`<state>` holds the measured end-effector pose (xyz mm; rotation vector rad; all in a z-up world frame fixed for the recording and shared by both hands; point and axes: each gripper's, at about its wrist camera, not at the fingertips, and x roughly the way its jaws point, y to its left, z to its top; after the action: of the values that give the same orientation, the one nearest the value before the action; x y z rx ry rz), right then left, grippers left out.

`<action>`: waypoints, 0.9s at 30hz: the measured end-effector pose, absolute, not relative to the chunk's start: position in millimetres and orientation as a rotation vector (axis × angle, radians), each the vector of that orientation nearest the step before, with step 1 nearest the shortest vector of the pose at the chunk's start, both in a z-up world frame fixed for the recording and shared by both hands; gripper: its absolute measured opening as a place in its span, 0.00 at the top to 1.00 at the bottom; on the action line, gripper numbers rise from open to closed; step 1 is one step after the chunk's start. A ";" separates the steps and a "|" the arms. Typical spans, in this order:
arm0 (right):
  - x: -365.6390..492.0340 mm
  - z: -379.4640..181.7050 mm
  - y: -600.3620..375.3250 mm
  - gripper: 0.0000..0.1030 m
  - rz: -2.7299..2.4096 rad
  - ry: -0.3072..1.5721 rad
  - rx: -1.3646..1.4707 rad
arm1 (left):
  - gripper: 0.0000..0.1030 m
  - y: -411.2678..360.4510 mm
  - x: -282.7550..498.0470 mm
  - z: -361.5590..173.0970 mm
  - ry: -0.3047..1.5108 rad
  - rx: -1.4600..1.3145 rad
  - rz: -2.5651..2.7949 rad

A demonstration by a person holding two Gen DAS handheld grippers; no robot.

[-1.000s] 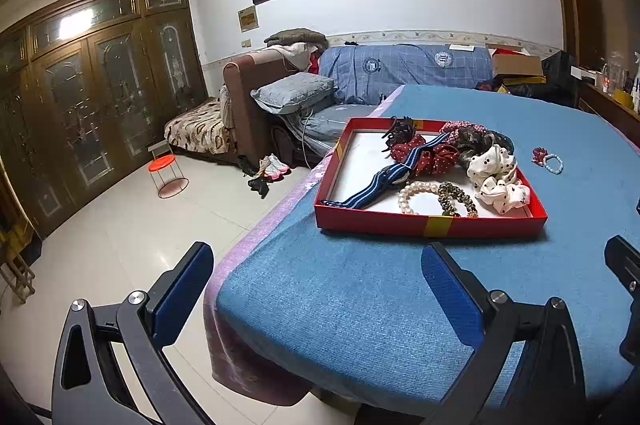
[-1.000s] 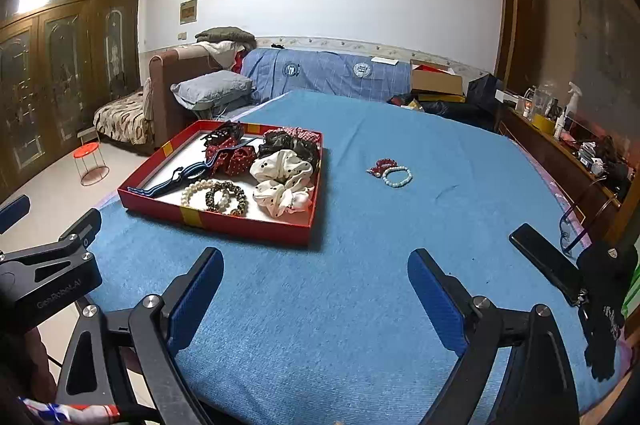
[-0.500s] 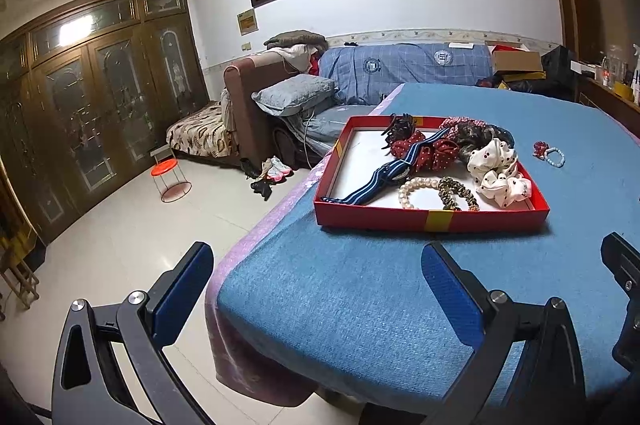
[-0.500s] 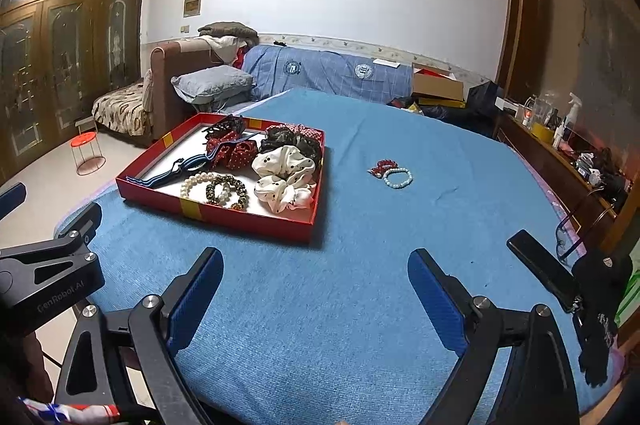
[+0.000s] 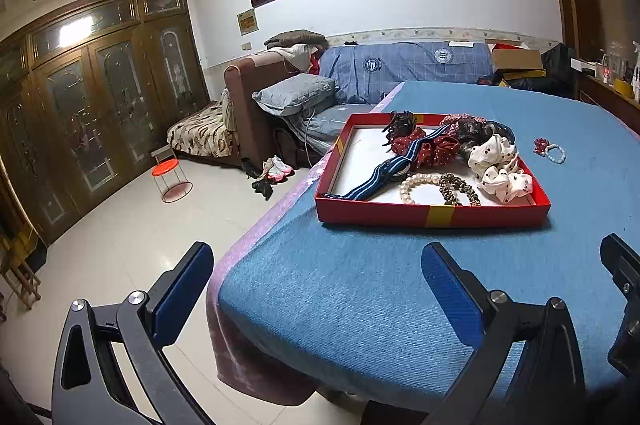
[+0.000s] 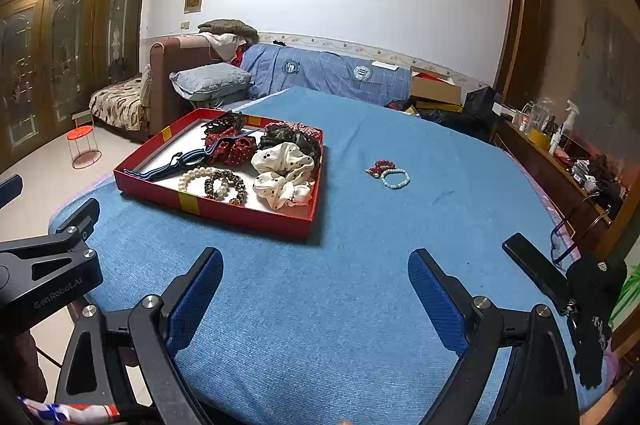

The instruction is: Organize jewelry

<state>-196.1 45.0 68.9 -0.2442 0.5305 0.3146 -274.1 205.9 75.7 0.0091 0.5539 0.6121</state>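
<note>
A tabletop point(image 6: 360, 305) covered in blue cloth fills both views, in a living room with a sofa behind it. Over the last second both cameras have drawn slightly nearer, so the red tray point(image 6: 248, 215) sits a little larger and lower in view; nothing on the cloth has shifted. The tray holds a striped band point(image 5: 384, 173), scrunchies, a hair clip and a pearl bracelet point(image 5: 418, 185). To its right, apart from it on the bare cloth, a white bead bracelet point(image 6: 395, 179) lies touching a small red one point(image 6: 378, 167). The left claw point(image 5: 316, 289) and right claw point(image 6: 316, 289) both hover spread wide and empty over the near edge. This looks like an opening approach; the two loose bracelets likely go into the tray next.
</note>
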 end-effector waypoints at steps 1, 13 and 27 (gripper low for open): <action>-196.1 68.4 45.3 0.07 0.314 0.531 -0.246 | 0.00 207.0 -274.3 74.9 0.553 0.009 0.613; -197.3 67.4 48.0 0.07 0.302 0.530 -0.263 | 0.00 206.6 -277.2 75.4 0.545 0.018 0.607; -194.2 61.9 46.1 0.06 0.293 0.545 -0.268 | 0.00 196.4 -276.2 74.2 0.558 0.032 0.597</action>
<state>-194.2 46.1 61.9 -0.2683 0.5453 0.2927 -276.2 196.4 74.2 0.0318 0.5581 0.5969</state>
